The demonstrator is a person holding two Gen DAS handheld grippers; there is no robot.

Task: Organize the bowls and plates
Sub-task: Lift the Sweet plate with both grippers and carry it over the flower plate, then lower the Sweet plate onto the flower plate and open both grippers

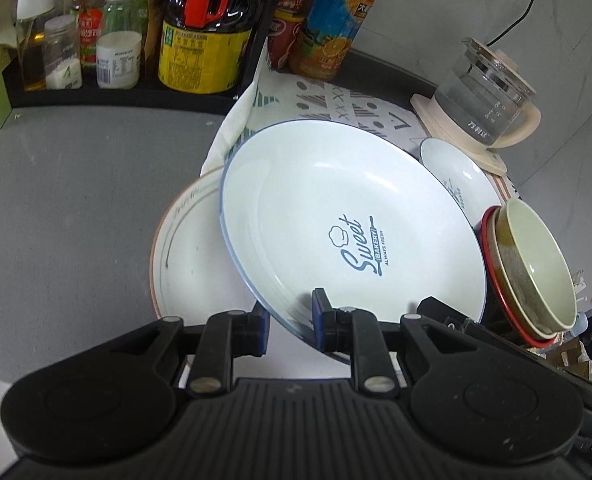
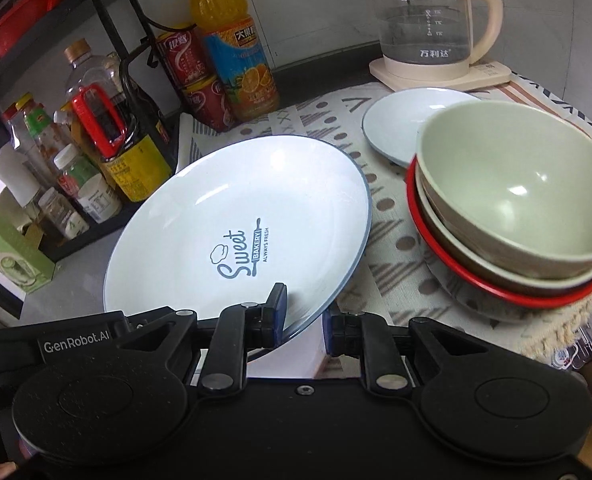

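Both sets of jaws are clamped on the near rim of the big blue-rimmed plate [image 1: 347, 216]: the left gripper [image 1: 290, 322] and the right gripper [image 2: 303, 320] hold it tilted above the table [image 1: 76, 200]. A pink-rimmed plate [image 1: 188, 248] lies beneath at nine o'clock. At three o'clock stands a stack of bowls [image 2: 511, 208]; behind it, a small plate [image 2: 395, 124], then a glass kettle [image 2: 427, 20] at one o'clock.
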